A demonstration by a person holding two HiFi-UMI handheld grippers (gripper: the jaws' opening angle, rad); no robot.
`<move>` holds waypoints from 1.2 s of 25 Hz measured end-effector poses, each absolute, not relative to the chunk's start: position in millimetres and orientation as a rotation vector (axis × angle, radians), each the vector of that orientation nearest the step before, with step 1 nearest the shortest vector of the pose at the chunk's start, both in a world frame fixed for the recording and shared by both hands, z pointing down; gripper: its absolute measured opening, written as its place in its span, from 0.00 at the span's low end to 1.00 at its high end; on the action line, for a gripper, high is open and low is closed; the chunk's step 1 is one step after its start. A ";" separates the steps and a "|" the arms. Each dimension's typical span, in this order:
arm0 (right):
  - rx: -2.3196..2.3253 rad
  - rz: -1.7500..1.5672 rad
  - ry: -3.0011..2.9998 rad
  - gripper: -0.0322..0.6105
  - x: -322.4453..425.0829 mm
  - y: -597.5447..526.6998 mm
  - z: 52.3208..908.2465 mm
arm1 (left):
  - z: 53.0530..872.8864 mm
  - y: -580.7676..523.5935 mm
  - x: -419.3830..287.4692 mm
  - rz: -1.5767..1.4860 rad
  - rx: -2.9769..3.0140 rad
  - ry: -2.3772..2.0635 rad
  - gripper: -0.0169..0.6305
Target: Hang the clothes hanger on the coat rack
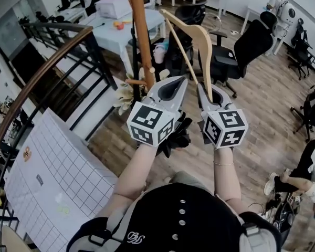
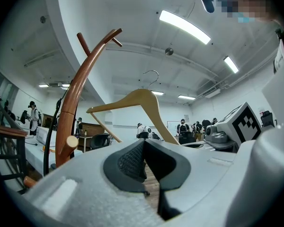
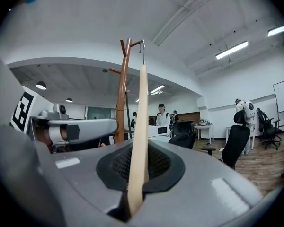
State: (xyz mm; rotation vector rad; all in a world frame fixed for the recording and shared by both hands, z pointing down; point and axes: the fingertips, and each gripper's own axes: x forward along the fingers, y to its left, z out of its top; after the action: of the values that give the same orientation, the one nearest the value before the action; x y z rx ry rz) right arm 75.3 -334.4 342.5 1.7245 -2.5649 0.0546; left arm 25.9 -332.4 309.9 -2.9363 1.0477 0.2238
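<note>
A pale wooden hanger (image 1: 199,38) stands upright in my right gripper (image 1: 206,88), which is shut on the lower end of one arm. In the right gripper view the hanger (image 3: 141,126) rises edge-on from between the jaws, its metal hook near the top of the brown coat rack (image 3: 121,93). The coat rack's pole (image 1: 142,35) stands just left of the hanger, apart from it. My left gripper (image 1: 178,80) is shut and holds nothing, beside the right one. From the left gripper view, the hanger (image 2: 146,100) hangs right of a curved rack arm (image 2: 73,108).
A curved stair railing (image 1: 42,72) runs along the left, with a white gridded board (image 1: 58,177) below it. A white table (image 1: 121,28) stands behind the rack. Black office chairs (image 1: 252,41) sit to the right, and a seated person (image 1: 304,177) is at the right edge.
</note>
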 end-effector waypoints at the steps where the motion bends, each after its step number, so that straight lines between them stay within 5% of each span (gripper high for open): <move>1: 1.721 0.053 -2.567 0.06 76.2 -335.6 341.5 | 308.7 -333.5 27.1 0.221 -2.932 1.053 0.02; 30: 1.593 -0.201 -2.689 0.06 83.2 -379.4 249.1 | 218.7 -369.0 18.7 0.315 -2.724 1.196 0.02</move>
State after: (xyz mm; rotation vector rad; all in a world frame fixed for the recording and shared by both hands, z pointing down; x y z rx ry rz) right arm 83.2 -379.4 249.1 1.5932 -2.6892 -0.2013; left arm 18.7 -369.0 218.7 -2.7236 1.1963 0.3153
